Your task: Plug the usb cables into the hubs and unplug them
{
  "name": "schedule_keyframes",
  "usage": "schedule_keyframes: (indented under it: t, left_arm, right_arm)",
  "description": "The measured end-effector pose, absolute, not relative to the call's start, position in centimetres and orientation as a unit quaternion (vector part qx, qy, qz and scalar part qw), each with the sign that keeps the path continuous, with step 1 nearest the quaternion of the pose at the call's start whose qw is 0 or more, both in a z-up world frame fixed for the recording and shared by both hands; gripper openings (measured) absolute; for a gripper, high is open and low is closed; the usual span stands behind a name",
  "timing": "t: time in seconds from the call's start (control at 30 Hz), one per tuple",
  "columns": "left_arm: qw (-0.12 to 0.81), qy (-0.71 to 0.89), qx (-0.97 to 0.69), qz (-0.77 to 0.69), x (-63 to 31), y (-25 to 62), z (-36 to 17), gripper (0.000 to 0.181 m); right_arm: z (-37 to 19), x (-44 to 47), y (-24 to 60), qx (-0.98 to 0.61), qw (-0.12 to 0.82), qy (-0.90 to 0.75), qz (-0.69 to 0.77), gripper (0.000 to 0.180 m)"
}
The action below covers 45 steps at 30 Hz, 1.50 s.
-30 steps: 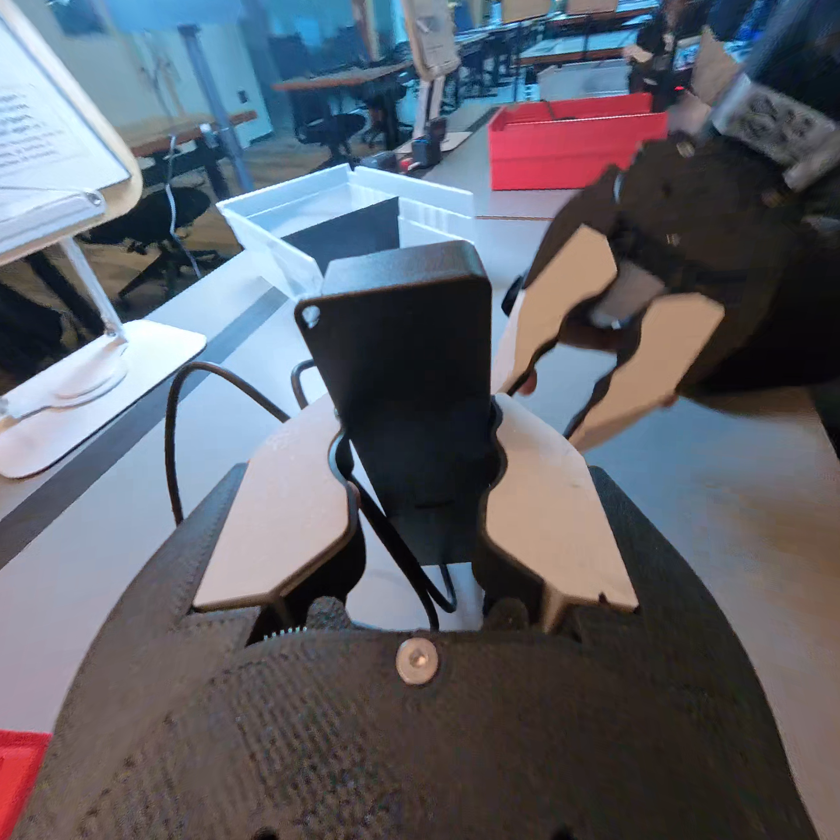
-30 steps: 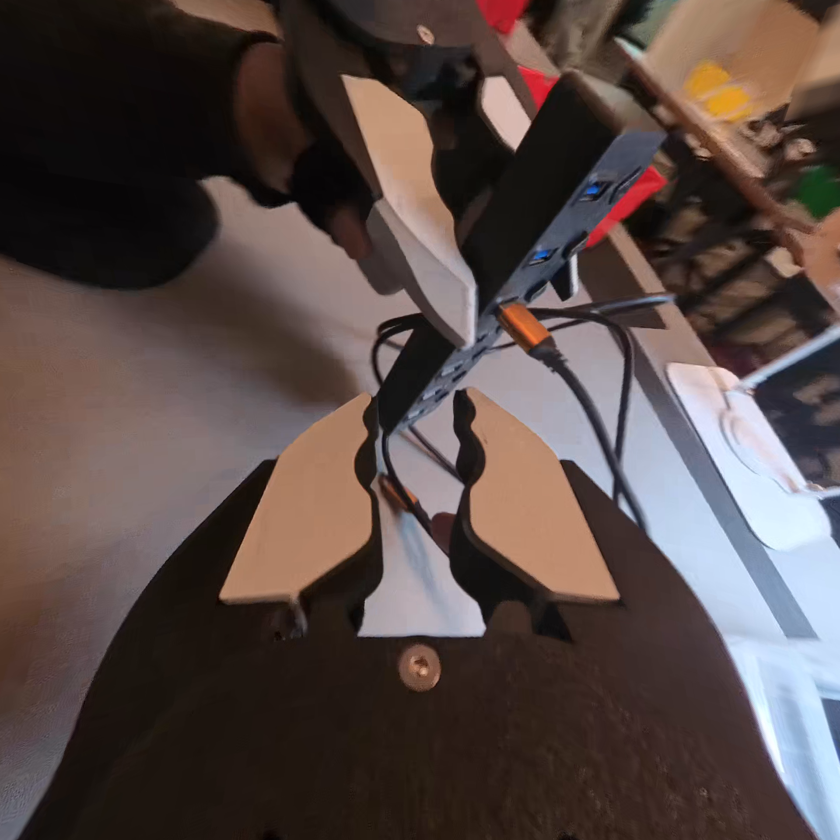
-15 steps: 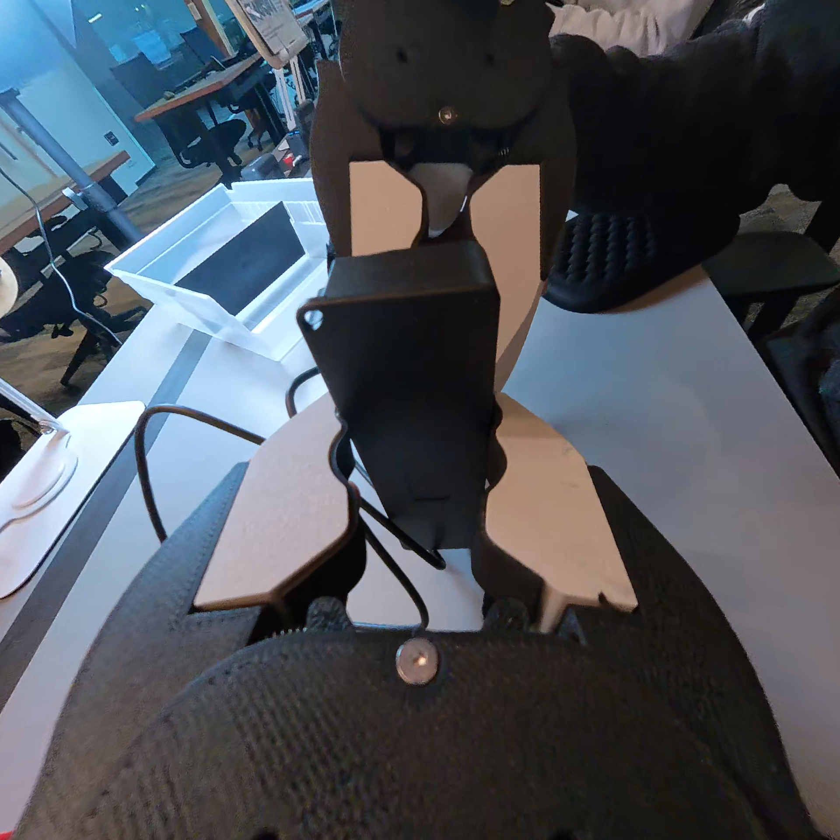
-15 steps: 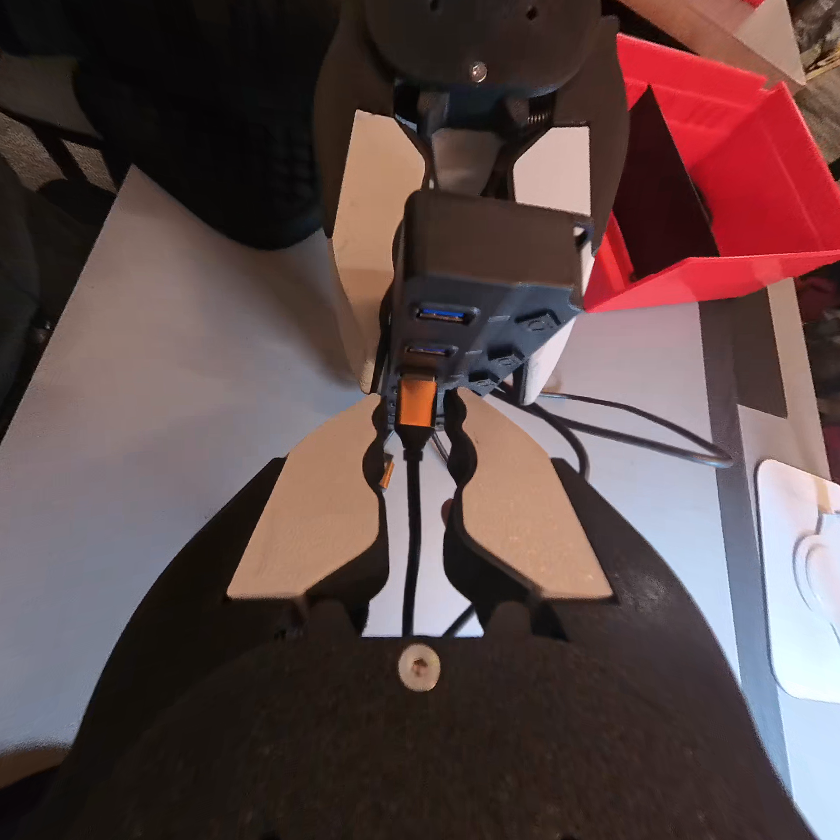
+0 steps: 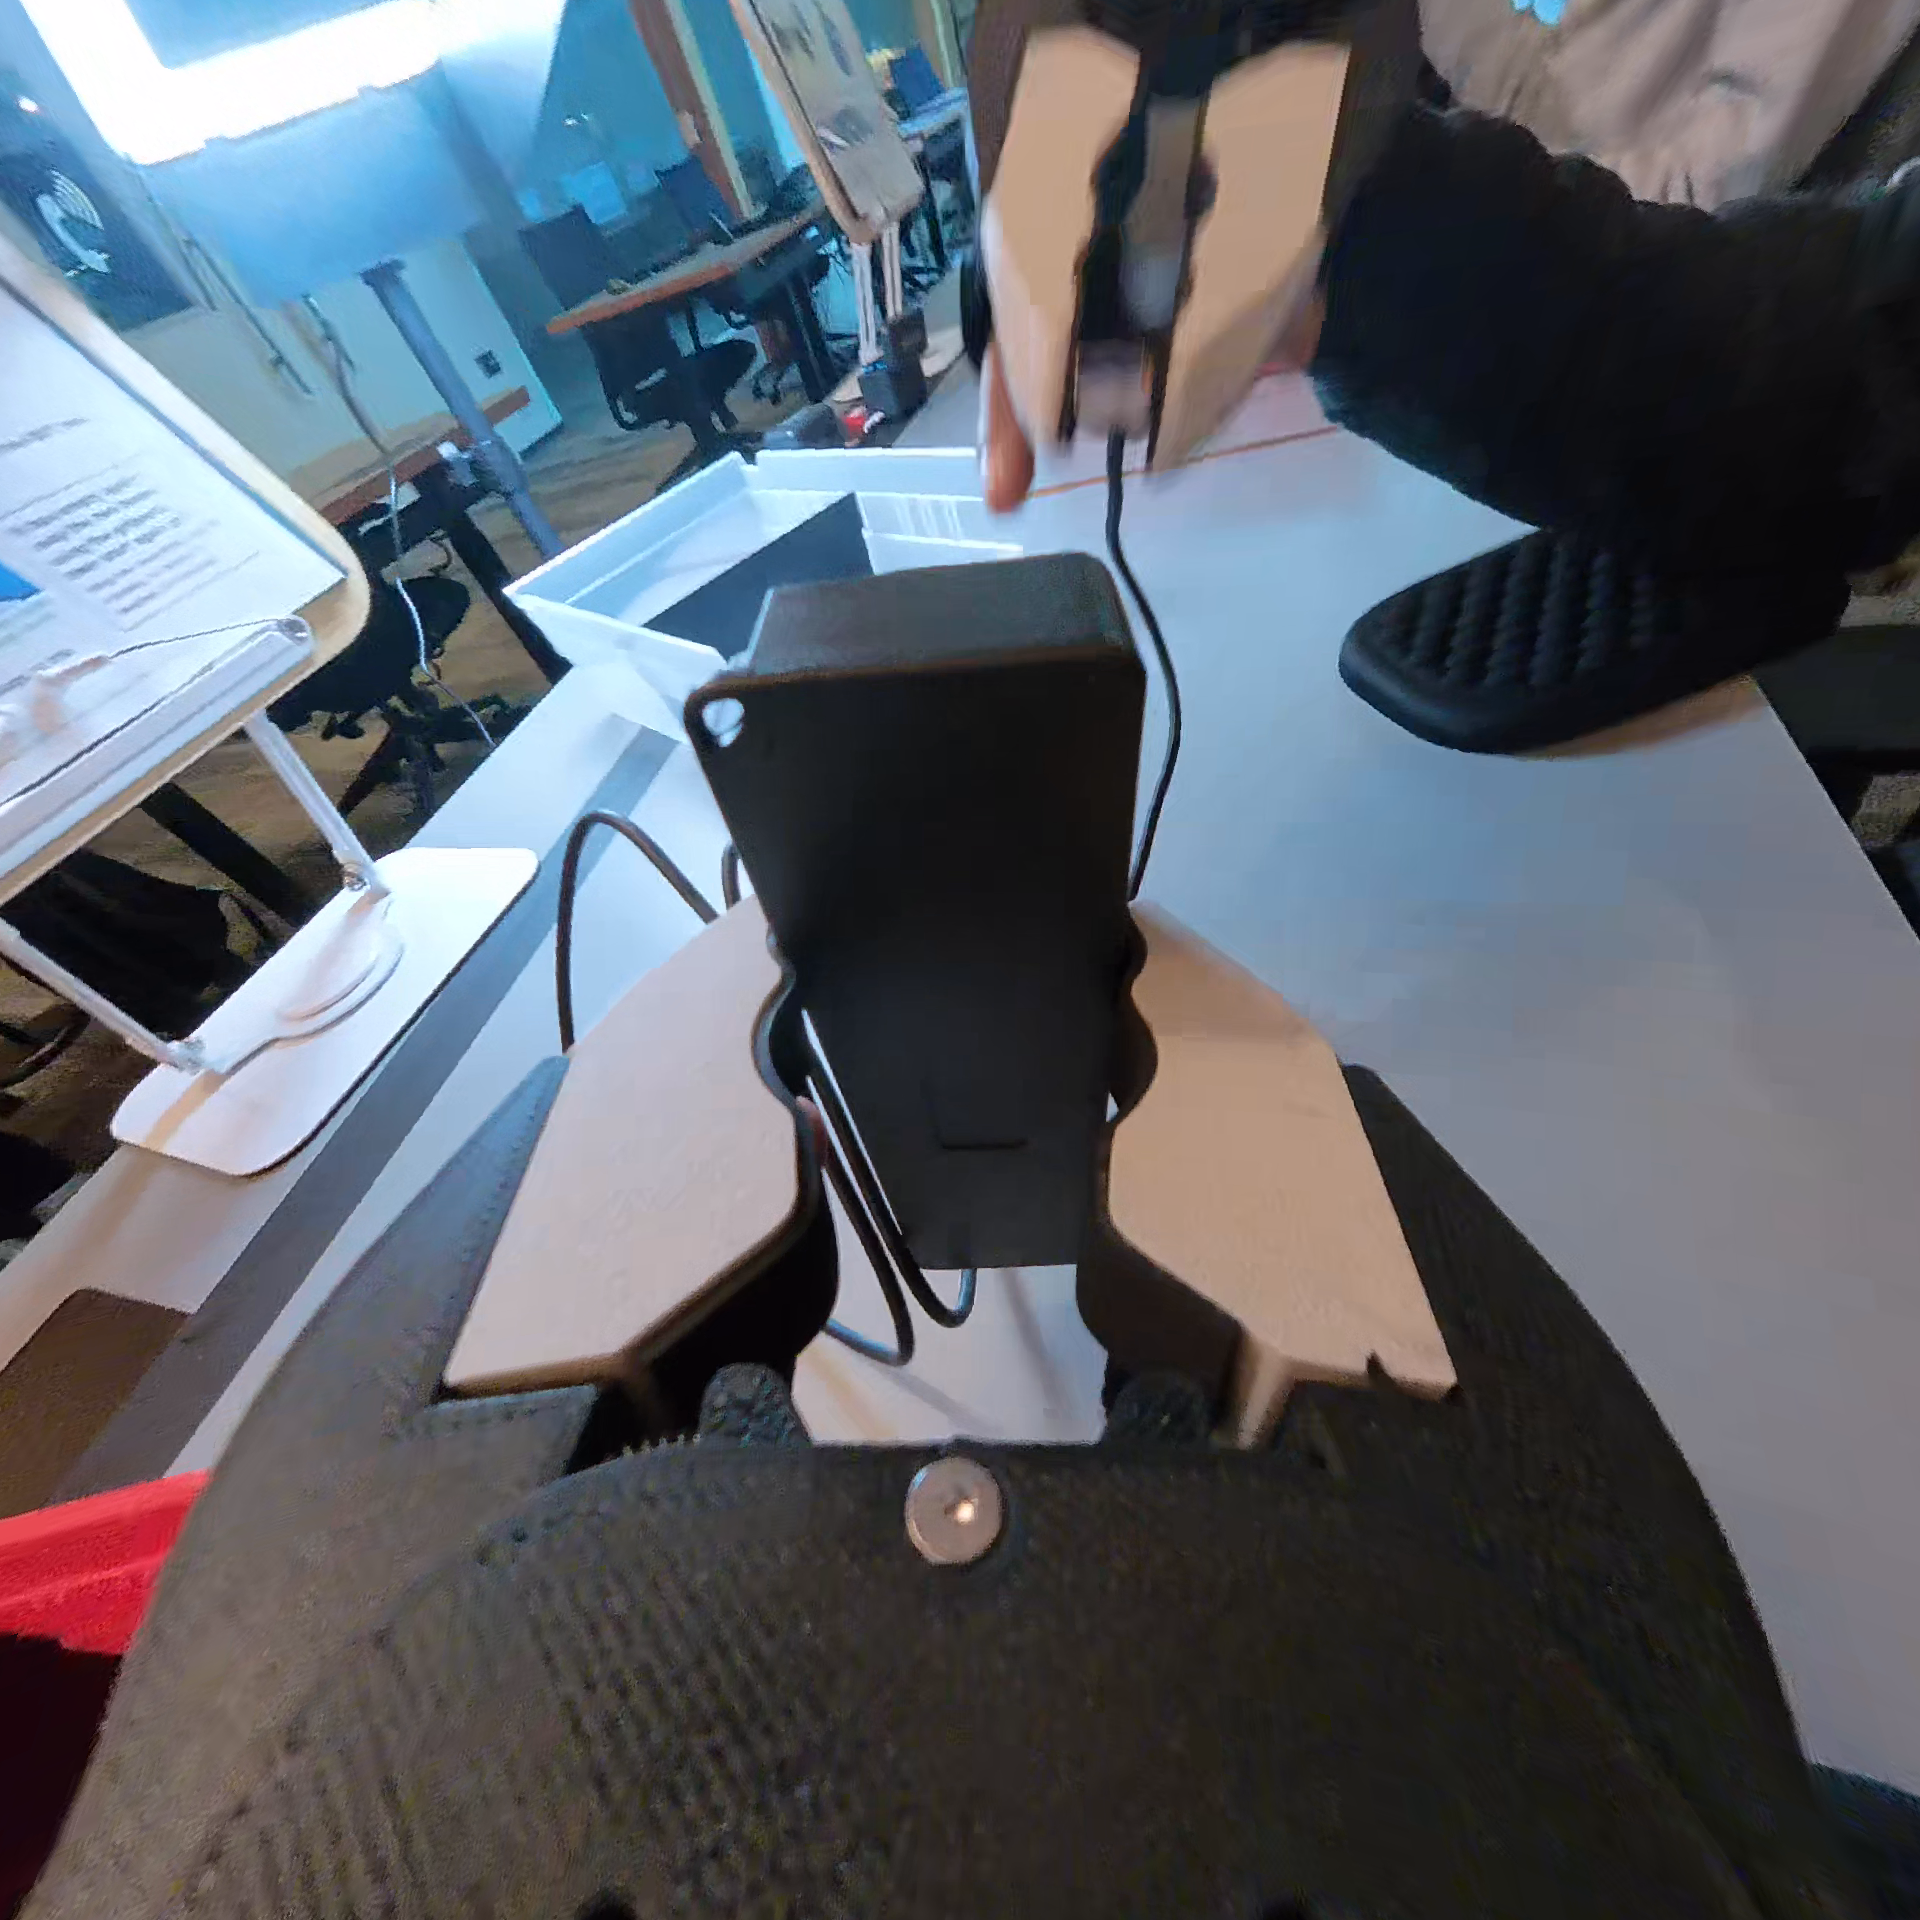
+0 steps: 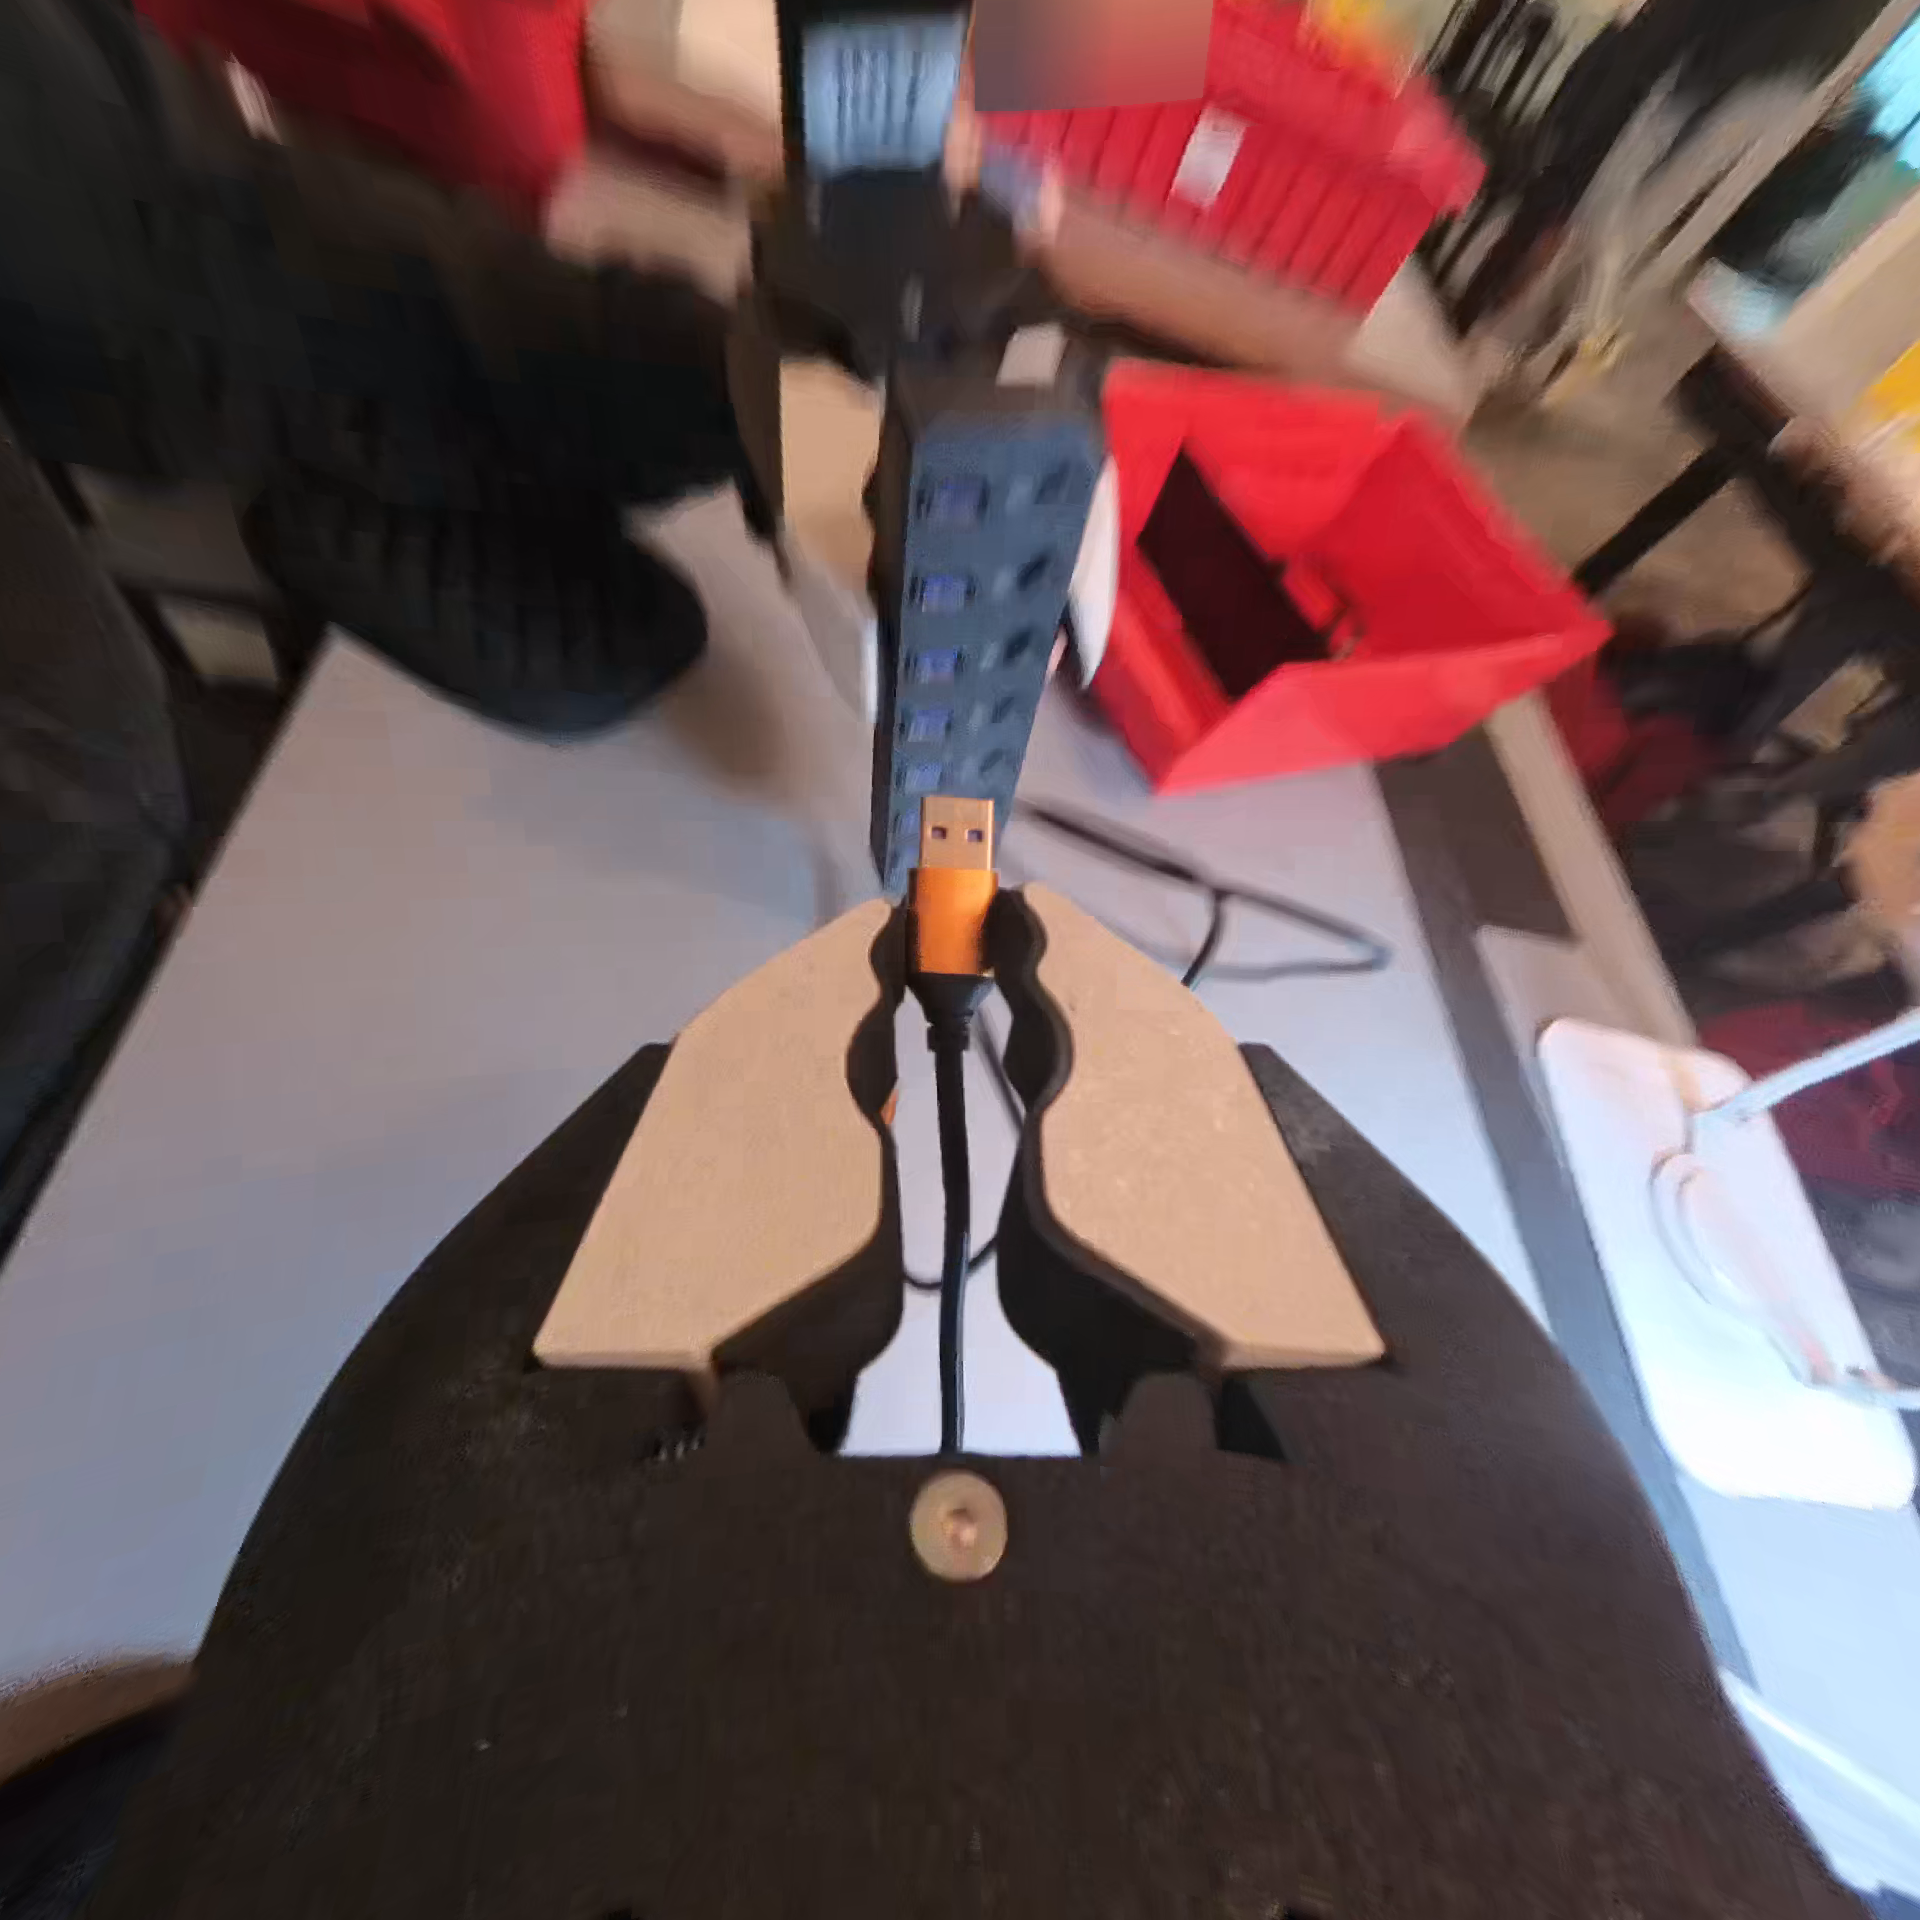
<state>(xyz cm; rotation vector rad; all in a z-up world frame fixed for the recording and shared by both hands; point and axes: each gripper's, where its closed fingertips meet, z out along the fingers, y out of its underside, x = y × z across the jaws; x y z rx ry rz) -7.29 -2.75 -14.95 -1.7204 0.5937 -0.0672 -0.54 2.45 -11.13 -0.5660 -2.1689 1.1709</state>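
Note:
My left gripper (image 5: 951, 966) is shut on a black USB hub (image 5: 935, 852) and holds it upright above the white table (image 5: 1455, 987); only the hub's plain back faces this camera. In the right wrist view the hub (image 6: 977, 623) shows its row of blue ports. My right gripper (image 6: 951, 904) is shut on an orange USB plug (image 6: 951, 894), whose metal tip is bare and free of the hub, just in front of its lowest port. The plug's black cable (image 6: 951, 1195) runs back between the fingers. The right gripper (image 5: 1143, 312) also shows in the left wrist view, raised beyond the hub with the cable (image 5: 1153, 675) hanging from it.
A white bin (image 5: 727, 561) stands behind the hub. A red bin (image 6: 1351, 644) sits at the table's far side in the right wrist view. A white stand base (image 5: 332, 987) with a tilted board is on the left. Loose black cable (image 5: 582, 914) loops on the table.
My right gripper has closed on the orange plug and pulled it out of the hub, moving back and up. The left gripper still holds the hub.

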Motion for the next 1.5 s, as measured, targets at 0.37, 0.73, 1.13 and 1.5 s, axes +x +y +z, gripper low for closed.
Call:
schedule_keyframes:
  t: [0.37, 0.73, 1.13, 1.5]
  left_arm:
    - [0.604, 0.243, -0.756, -0.066, -6.6, -1.7, -16.6, 0.056]
    - [0.610, 0.230, -0.753, -0.083, -6.8, -1.3, -17.0, 0.056]
    - [0.623, 0.219, -0.741, -0.122, -6.3, -1.4, -16.8, 0.056]
    - [0.631, 0.227, -0.726, -0.156, -5.6, -2.2, -15.7, 0.055]
  right_arm:
    - [0.1, -1.0, 22.3, -0.342, 0.663, -0.556, 0.366, 0.017]
    - [-8.5, -4.3, 33.8, -0.433, 0.683, -0.557, 0.188, 0.017]
    - [-15.7, -3.7, 29.9, -0.516, 0.464, -0.704, 0.154, 0.059]
    - [-18.0, -5.7, 7.9, -0.326, 0.254, -0.844, 0.342, 0.063]
